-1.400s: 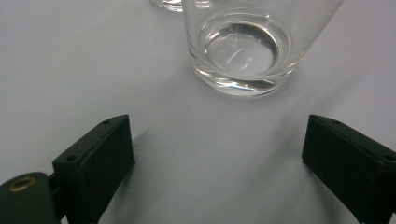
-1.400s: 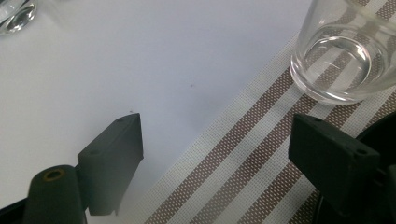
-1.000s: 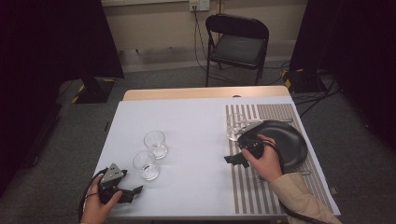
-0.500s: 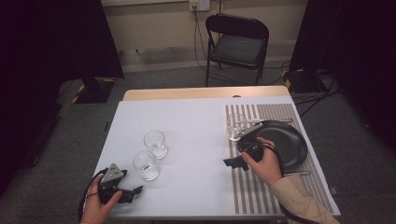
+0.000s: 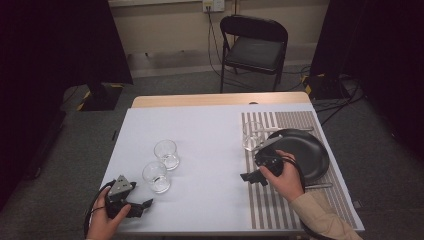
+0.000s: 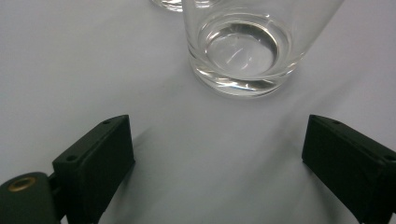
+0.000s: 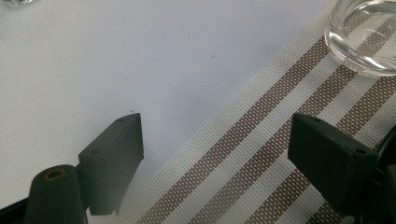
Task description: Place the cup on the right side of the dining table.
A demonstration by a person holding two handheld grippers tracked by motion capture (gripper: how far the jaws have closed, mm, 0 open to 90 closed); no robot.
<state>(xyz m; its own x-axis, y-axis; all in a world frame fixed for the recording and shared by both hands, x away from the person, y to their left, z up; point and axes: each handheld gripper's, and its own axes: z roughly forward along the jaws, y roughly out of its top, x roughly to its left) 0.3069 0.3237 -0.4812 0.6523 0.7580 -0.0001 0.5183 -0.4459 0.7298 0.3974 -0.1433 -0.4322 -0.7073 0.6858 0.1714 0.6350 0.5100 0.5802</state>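
Note:
Two clear glasses stand on the white table: one (image 5: 157, 176) near the front left and another (image 5: 166, 154) just behind it. A third glass (image 5: 252, 136) stands on the striped placemat (image 5: 280, 200) beside a black plate (image 5: 305, 152). My left gripper (image 5: 141, 207) rests open at the front left corner, empty, its jaws pointing toward the near glass (image 6: 243, 46), a short way ahead. My right gripper (image 5: 251, 177) is open and empty over the placemat's left edge (image 7: 243, 149), with the third glass (image 7: 364, 37) ahead to its right.
A utensil lies behind the plate on the placemat. A black folding chair (image 5: 255, 47) stands beyond the table's far edge. Cables trail on the floor at the right. Bare white table surface (image 5: 210, 135) stretches between the glasses and the placemat.
My right gripper has drifted slightly toward the front and left along the placemat edge. The left gripper and the glasses have stayed put.

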